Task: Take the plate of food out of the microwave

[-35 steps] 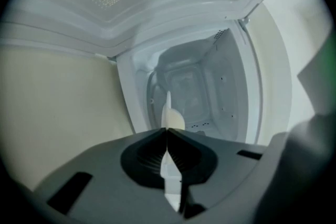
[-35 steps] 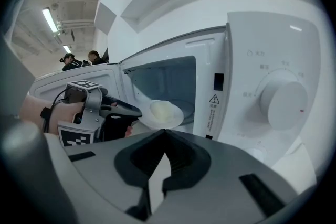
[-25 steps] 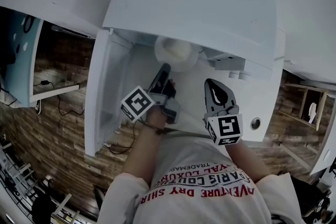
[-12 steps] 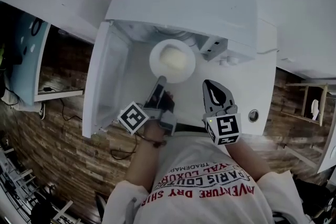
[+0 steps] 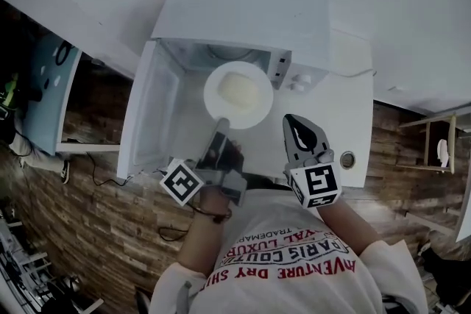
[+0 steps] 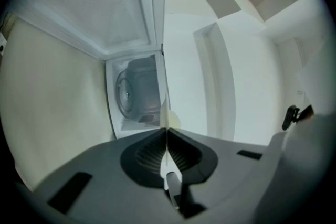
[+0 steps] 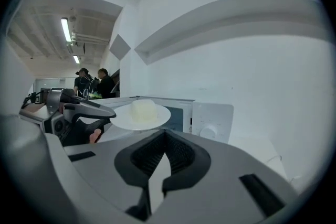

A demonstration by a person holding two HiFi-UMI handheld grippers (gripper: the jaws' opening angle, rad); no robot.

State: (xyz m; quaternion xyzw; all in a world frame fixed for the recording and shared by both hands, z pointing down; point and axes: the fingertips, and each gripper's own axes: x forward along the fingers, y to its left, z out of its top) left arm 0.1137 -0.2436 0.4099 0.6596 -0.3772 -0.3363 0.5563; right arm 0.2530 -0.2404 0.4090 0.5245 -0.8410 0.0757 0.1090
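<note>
And the plate [image 5: 210, 95] is out! It hangs in the air just in front of the microwave's [image 5: 243, 11] open mouth, over the front strip of the white counter [image 5: 353, 121], with the pale block of food [image 5: 237, 90] sitting square in its middle.

All the work is on the left gripper [image 5: 221, 124]. Its jaws are pressed together on the plate's near rim, a thin pinch on the edge, and the gripper lies level so that the plate rides flat and the food does not slide. In the left gripper view the rim runs straight in between the ribbed pads, with a sliver of the food just beyond the tips.

The right gripper [image 5: 293, 121] is only along for the ride: jaws closed tip to tip with nothing between them, held just beside the plate's right side and apart from it. My read is that it waits there as a spare, ready to steady the far rim if the plate dips. From its own view the plate floats at about the height of the microwave's top, before the control panel [image 7: 212, 123] and its knob [image 7: 207, 132].

The door [image 5: 147, 114] stands swung wide toward the counter's left edge, well out of the plate's path. A one-sided grip on a rim is the risk here; any tilt and that food goes. To my eye the job is nearly done, with only a set-down left.
</note>
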